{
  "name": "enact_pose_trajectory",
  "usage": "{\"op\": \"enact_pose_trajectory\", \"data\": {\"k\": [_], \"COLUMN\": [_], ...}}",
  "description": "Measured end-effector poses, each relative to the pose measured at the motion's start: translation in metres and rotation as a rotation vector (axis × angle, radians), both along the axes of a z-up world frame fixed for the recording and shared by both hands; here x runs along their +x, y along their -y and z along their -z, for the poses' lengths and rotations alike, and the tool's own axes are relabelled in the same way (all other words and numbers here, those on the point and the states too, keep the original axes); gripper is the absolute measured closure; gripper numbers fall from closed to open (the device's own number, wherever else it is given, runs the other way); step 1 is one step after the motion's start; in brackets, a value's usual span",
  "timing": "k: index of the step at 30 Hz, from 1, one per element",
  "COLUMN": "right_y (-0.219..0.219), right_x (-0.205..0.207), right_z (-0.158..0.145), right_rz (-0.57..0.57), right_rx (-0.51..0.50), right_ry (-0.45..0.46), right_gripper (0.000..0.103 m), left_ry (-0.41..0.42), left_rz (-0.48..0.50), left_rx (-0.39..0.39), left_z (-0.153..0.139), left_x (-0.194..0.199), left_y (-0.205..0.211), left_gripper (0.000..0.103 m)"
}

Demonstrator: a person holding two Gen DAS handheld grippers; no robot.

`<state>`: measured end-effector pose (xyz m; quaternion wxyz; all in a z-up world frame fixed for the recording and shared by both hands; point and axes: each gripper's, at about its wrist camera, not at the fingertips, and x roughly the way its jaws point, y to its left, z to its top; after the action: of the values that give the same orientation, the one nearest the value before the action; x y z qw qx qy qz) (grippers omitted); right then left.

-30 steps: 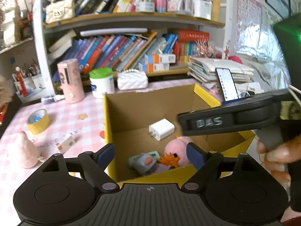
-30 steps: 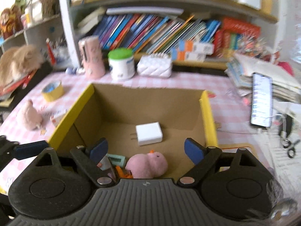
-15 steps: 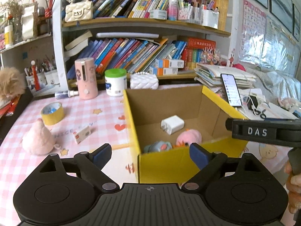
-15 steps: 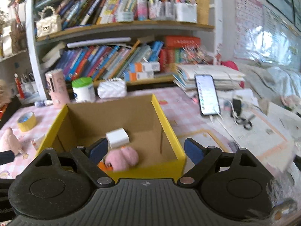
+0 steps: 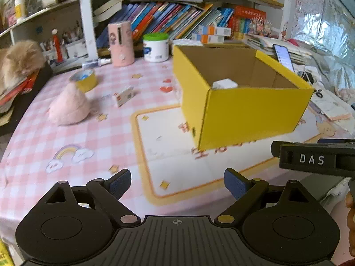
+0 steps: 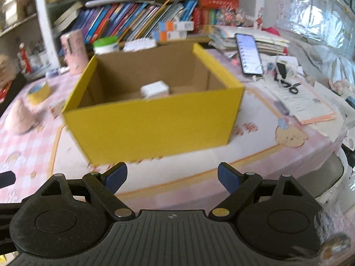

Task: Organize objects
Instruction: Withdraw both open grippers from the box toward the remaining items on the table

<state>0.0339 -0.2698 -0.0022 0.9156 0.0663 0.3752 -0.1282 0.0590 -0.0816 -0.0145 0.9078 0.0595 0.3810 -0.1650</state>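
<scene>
Left claw (image 5: 177, 180) spread wide and empty, low over the near edge of the bench (image 5: 93, 133); right claw (image 6: 172, 176) likewise parted with nothing between the blue pads (image 6: 226, 177). Both pulled well back now from the yellow cardboard box (image 5: 250, 115), where a second ago they hung right over its open top. Inside the box, only the white charger block (image 5: 224, 83) showing above the front wall; pink plush and other bits seen earlier now hidden behind that wall. Beyond, to the left on the checked cloth: a pink plush toy (image 5: 67, 107), a small carton (image 5: 124, 93) just right of it, and a yellow tape roll (image 5: 84, 79) behind. Further back, a pink cylinder (image 5: 121, 42) and green-lidded jar (image 5: 155, 47) near the bookshelf (image 5: 177, 15). Retreat probably marking one drop finished; loose items on the left likely next, closest to the left claw.
</scene>
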Motion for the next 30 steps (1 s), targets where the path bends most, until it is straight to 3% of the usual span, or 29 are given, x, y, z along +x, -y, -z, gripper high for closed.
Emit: {"op": "enact_pose_trajectory", "data": {"k": [30], "right_y": [-0.114], "right_x": [-0.035], "right_z": [0.013], "right_rz": [-0.201], "right_rx": [0.03], "right_ry": [-0.055], "right_gripper": [0.011], "left_ry": [-0.037], "left_rz": [-0.158], "left_rx": [0.032], "left_z": [0.005], "left_x": [-0.054], "left_y": [-0.103], "left_gripper": [0.01]}}
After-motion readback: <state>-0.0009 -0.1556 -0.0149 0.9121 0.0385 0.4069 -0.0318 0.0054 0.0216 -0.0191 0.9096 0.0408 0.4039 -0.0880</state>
